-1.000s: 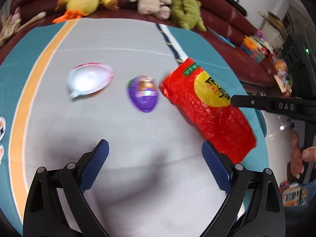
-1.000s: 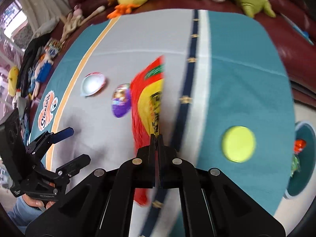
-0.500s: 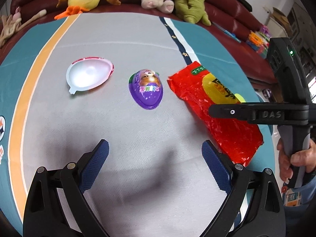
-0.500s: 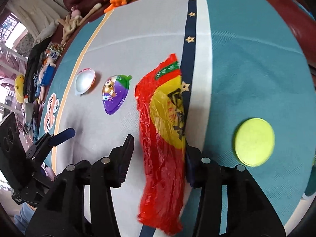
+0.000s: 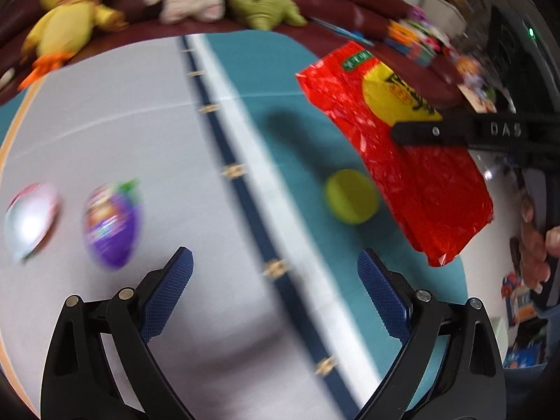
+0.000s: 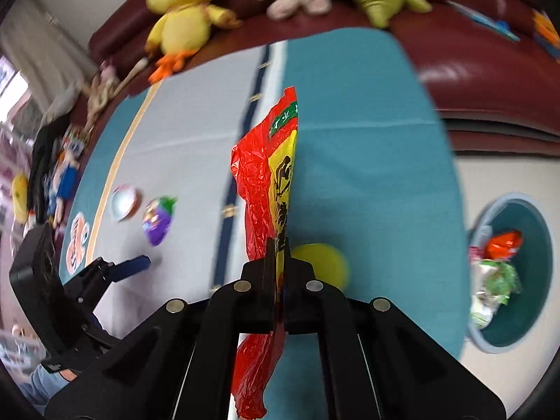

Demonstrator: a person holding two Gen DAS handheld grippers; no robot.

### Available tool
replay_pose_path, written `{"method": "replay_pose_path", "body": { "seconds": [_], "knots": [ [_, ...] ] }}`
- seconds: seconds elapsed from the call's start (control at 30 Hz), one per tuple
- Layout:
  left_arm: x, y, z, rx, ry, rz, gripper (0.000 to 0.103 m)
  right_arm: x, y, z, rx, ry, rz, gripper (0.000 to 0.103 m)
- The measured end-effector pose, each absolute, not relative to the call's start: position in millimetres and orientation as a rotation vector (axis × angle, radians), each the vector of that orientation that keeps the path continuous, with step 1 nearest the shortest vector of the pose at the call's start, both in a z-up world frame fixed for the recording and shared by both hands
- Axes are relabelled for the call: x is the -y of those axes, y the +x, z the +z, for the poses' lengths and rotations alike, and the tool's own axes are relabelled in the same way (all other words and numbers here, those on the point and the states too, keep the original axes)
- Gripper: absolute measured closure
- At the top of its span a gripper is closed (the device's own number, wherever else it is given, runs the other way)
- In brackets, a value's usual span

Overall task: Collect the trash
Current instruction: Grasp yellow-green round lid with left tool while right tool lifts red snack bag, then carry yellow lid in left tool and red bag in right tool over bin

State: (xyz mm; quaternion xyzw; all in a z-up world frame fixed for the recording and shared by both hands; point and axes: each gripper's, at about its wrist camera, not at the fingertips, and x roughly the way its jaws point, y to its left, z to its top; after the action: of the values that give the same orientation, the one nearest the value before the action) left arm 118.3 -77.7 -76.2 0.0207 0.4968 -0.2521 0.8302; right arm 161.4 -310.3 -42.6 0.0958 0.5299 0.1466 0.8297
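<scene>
A red and yellow snack wrapper (image 6: pixel 260 182) hangs edge-on from my right gripper (image 6: pixel 278 255), which is shut on it. In the left wrist view the wrapper (image 5: pixel 402 175) floats above the teal cloth, pinched by the right gripper's black fingers (image 5: pixel 437 131). A yellow disc (image 5: pixel 351 196) lies on the cloth below it. A purple egg-shaped wrapper (image 5: pixel 112 224) and a white egg-shaped shell (image 5: pixel 31 220) lie to the left on the grey part. My left gripper (image 5: pixel 276 290) is open and empty over the cloth, right of the purple wrapper.
A round teal bin (image 6: pixel 511 198) with trash inside stands on the floor off the table's right edge. Plush toys (image 6: pixel 182 17) sit on the dark red sofa (image 6: pixel 472 70) behind the table. A hand (image 5: pixel 535 245) holds the right gripper's handle.
The right jaws, open around the lying wrapper half a second ago, have shut on it and lifted it to the right. The left gripper has also shifted right, away from the purple wrapper.
</scene>
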Motion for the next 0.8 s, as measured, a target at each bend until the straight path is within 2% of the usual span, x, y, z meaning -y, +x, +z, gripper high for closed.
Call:
{"method": "replay_pose_path", "body": {
  "seconds": [0.27, 0.37, 0.4, 0.43, 0.5, 0.8],
  "knots": [
    [164, 134, -91, -1.068, 0.201, -0.614, 0.008, 394, 149, -45, -1.104, 0.294, 0.249, 0.100],
    [184, 138, -102, -1.081, 0.256, -0.600, 0.024, 431, 141, -47, -1.087, 0.339, 0.222, 0.100],
    [186, 139, -105, -1.090, 0.258, -0.598, 0.035, 442, 138, -48, -1.080, 0.356, 0.211, 0.100],
    [190, 141, -109, -1.092, 0.267, -0.587, 0.040, 457, 134, -49, -1.074, 0.374, 0.196, 0.100],
    [195, 142, -109, -1.064, 0.297, -0.561, 0.048, 478, 129, -52, -1.064, 0.401, 0.171, 0.100],
    [224, 142, -86, -1.020, 0.289, -0.582, 0.048, 555, 106, -70, -1.032, 0.509, 0.088, 0.100]
  ]
}}
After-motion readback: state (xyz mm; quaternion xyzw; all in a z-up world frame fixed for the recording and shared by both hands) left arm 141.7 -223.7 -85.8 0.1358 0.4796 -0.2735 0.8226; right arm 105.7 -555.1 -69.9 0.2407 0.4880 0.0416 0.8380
